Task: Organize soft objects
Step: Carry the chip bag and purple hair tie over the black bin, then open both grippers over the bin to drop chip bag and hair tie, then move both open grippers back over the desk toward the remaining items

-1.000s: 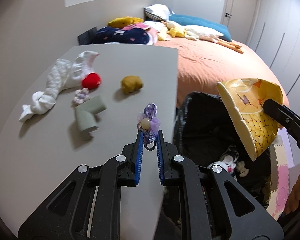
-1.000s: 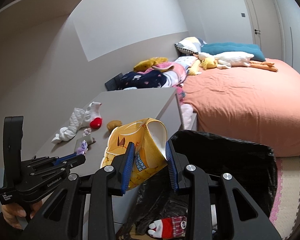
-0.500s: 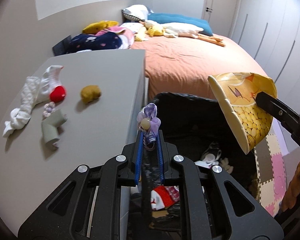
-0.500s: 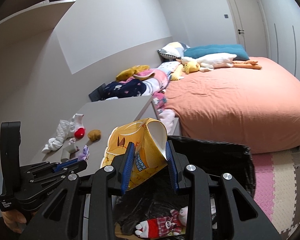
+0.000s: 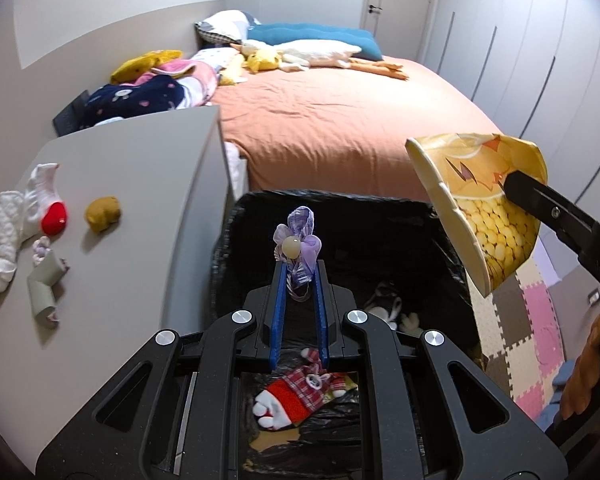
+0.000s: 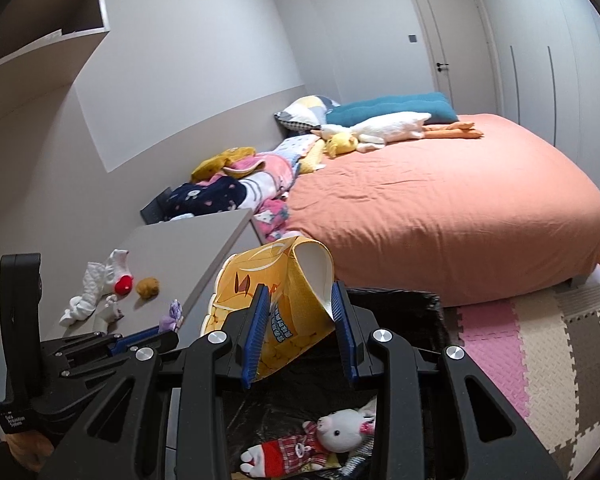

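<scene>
My left gripper (image 5: 299, 270) is shut on a purple hair tie with a pale bead (image 5: 298, 240) and holds it over the black bin (image 5: 340, 208). A flattened yellow paper cup (image 6: 276, 304) is clamped in my right gripper (image 6: 300, 300), above the bin's (image 6: 400, 300) left rim; in the left wrist view the cup (image 5: 488, 208) hangs at the right. A plush pig in a red plaid outfit (image 6: 332, 436) lies in the bin. On the grey tabletop (image 5: 148, 184) lie a white sock with a red tip (image 5: 28, 204), a brown lump (image 5: 103, 213), a grey sock (image 5: 44, 288) and a small pale purple piece (image 5: 41, 246).
An orange bed (image 6: 440, 216) with plush toys and pillows (image 6: 380, 120) fills the far side. Clothes (image 6: 236, 188) are piled between table and bed. Foam puzzle mats (image 6: 540, 340) cover the floor at the right. A closed door (image 6: 448, 40) stands behind.
My left gripper has carried the hair tie rightward off the tabletop to above the bin. My right gripper still holds the cup, shifted slightly along with it.
</scene>
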`<act>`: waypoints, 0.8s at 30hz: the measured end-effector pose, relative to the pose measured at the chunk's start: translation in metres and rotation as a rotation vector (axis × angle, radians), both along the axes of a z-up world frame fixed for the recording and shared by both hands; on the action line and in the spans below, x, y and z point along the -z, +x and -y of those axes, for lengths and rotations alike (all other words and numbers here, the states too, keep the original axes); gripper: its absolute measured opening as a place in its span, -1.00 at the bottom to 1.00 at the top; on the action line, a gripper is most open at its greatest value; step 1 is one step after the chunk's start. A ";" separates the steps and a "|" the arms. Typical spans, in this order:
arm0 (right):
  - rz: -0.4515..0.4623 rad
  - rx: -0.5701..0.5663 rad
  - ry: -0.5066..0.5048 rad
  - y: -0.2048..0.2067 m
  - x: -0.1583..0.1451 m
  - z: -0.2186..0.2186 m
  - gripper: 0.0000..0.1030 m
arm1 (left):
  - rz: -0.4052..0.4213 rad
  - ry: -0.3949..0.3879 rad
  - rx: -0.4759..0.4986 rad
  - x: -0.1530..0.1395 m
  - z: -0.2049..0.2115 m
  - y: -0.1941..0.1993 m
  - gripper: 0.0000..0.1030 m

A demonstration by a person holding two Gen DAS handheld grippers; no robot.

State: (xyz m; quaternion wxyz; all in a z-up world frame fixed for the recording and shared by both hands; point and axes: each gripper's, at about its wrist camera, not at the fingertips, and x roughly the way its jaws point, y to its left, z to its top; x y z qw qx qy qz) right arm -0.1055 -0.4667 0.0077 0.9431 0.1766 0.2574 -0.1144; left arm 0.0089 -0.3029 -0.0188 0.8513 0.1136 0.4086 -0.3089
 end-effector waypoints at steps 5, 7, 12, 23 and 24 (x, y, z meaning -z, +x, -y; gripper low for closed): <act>-0.011 0.022 0.007 -0.002 0.004 0.008 -0.34 | -0.022 0.005 0.025 0.007 0.011 -0.004 -0.75; -0.011 0.024 0.013 -0.004 0.006 0.011 -0.34 | -0.041 0.006 0.040 0.010 0.015 -0.005 -0.74; -0.004 0.066 0.043 -0.007 0.009 0.019 0.17 | -0.103 0.006 0.057 0.018 0.020 -0.005 0.87; -0.018 0.091 0.035 -0.004 0.013 0.021 0.32 | -0.092 -0.001 -0.028 0.019 -0.002 0.011 0.87; -0.020 0.088 0.034 -0.003 0.014 0.020 0.32 | -0.093 0.004 -0.034 0.019 -0.004 0.012 0.87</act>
